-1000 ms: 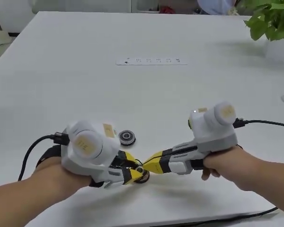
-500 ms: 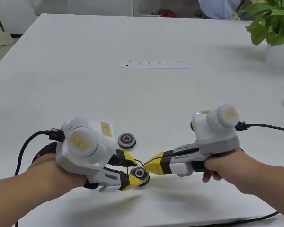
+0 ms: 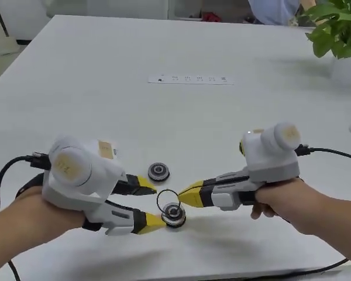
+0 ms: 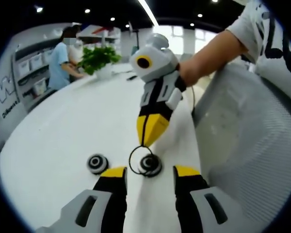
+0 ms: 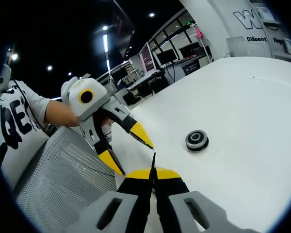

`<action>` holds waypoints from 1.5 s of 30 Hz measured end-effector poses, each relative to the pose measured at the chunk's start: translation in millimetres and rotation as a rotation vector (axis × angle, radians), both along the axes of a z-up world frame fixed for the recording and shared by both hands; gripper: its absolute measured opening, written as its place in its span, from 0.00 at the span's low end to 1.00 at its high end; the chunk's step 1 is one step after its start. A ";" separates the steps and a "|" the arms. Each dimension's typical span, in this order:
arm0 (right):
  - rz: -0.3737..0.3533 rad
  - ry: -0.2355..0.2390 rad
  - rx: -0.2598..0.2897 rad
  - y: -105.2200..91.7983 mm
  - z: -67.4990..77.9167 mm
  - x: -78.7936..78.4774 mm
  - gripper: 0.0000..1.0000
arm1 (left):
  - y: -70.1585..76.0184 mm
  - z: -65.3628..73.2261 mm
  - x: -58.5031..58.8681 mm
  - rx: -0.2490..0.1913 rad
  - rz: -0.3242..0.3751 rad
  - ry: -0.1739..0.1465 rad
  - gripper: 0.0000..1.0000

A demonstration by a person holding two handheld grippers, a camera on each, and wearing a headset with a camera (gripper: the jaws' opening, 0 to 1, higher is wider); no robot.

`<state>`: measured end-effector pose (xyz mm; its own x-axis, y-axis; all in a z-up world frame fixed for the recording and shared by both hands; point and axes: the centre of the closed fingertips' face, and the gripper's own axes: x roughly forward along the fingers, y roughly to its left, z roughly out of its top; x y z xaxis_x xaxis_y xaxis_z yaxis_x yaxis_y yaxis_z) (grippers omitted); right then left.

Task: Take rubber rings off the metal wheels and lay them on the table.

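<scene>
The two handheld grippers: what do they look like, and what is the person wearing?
Both the left gripper and right gripper have pale-grey bodies, a round yellowish disc on the back, and black jaws with yellow tips. A black cable trails from each. The person wears a white short-sleeved T-shirt with black lettering.

Table (image 3: 105,88), your side: near wheel (image 3: 174,214) betw. L gripper (image 3: 151,203) and R gripper (image 3: 185,196); ring (image 3: 158,201) over it, at R tips; 2nd wheel (image 3: 158,171) just behind; pwr strip (image 3: 191,79) far back.
</scene>
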<state>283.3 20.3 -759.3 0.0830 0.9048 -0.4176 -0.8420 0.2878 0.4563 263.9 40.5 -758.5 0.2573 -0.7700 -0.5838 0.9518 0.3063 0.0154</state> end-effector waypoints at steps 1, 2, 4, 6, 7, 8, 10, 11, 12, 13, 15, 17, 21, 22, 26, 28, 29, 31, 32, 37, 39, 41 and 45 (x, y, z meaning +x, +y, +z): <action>0.002 -0.001 -0.001 0.8 1.0 -0.1 0.00 | 1.6 2.1 0.2 -0.006 0.004 -0.003 0.41; 0.002 -0.001 0.001 1.6 1.9 0.2 0.00 | 2.6 3.4 0.4 -0.010 0.008 -0.004 0.42; 0.005 -0.002 0.007 4.6 5.0 0.2 0.00 | 5.5 6.1 0.5 -0.021 0.018 -0.003 0.45; 0.012 -0.005 0.009 7.9 7.1 -0.3 0.00 | 8.7 8.5 0.2 -0.027 0.025 -0.007 0.48; 0.015 -0.006 0.011 9.2 7.8 -0.6 0.00 | 10.2 9.4 0.1 -0.029 0.028 -0.007 0.49; 0.019 -0.008 0.011 11.2 8.4 -0.9 0.00 | 12.2 11.1 -0.2 -0.033 0.035 -0.010 0.50; 0.025 -0.009 0.011 13.8 8.7 -1.0 0.00 | 14.9 13.6 -0.4 -0.039 0.044 -0.012 0.52; 0.028 -0.010 0.011 15.2 9.0 -1.1 0.00 | 17.1 14.8 -0.6 -0.043 0.049 -0.011 0.54; 0.032 -0.010 0.012 17.4 9.3 -1.4 0.00 | 18.3 15.4 -1.0 -0.043 0.052 -0.012 0.55; 0.034 -0.011 0.011 18.8 9.4 -1.5 0.00 | 20.6 15.8 -1.1 -0.042 0.055 -0.016 0.56; 0.040 -0.011 0.014 23.0 10.3 -1.9 0.00 | 24.1 15.9 -0.8 -0.038 0.063 -0.020 0.59; 0.048 -0.014 0.016 27.4 11.3 -2.7 0.00 | 28.3 16.8 -0.7 -0.040 0.073 -0.021 0.61; 0.062 -0.021 0.013 34.8 10.9 -3.5 0.00 | 35.3 18.8 -0.8 -0.046 0.093 -0.023 0.65; 0.064 -0.021 0.012 36.1 10.5 -3.4 0.00 | 36.6 18.9 -0.9 -0.047 0.096 -0.024 0.65; 0.064 -0.024 0.011 41.8 8.3 -1.9 0.00 | 42.3 19.3 -2.9 -0.045 0.106 -0.027 0.69; 0.067 -0.025 0.005 44.1 5.9 -2.1 0.00 | 45.0 18.8 -3.4 -0.044 0.113 -0.026 0.71; 0.069 -0.028 0.000 45.0 4.4 -2.2 0.00 | 46.0 18.8 -3.8 -0.044 0.116 -0.025 0.72; 0.069 -0.036 -0.010 46.6 1.7 -1.8 0.00 | 48.3 19.4 -4.4 -0.047 0.123 -0.028 0.73; 0.069 -0.036 -0.013 48.0 0.8 -1.6 0.00 | 49.0 19.4 -4.6 -0.049 0.126 -0.027 0.73; 0.074 -0.032 -0.016 54.2 -2.3 -3.0 0.00 | 52.9 18.0 -6.8 -0.045 0.135 -0.026 0.75; 0.079 -0.037 -0.025 55.7 -4.6 -3.9 0.00 | 54.1 18.1 -7.2 -0.046 0.138 -0.025 0.76; 0.081 -0.041 -0.029 57.5 -6.3 -4.5 0.00 | 55.7 18.1 -7.2 -0.047 0.143 -0.024 0.76; 0.079 -0.036 -0.030 60.8 -9.4 -4.8 0.00 | 58.4 17.8 -6.8 -0.046 0.151 -0.020 0.76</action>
